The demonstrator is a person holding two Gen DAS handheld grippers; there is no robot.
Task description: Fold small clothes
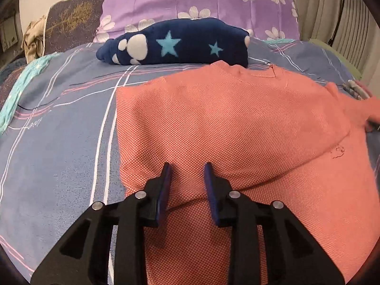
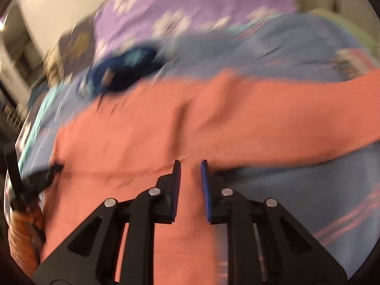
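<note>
Coral-pink piqué-knit shirt (image 1: 237, 123) spread flat on the blue plaid bedsheet (image 1: 59, 123), just nearer than the folded navy fleece with stars and paw prints (image 1: 175, 42). Likely light, soft and floppy, slightly grippy weave; best pinched at hem corners or a doubled edge. Left gripper (image 1: 187, 168) over the near hem, jaws narrowly parted with fabric running between, pinch uncertain. Right gripper (image 2: 190, 163) at the shirt's right edge, jaws nearly together around a strip of cloth; blurred, grip unclear.
</note>
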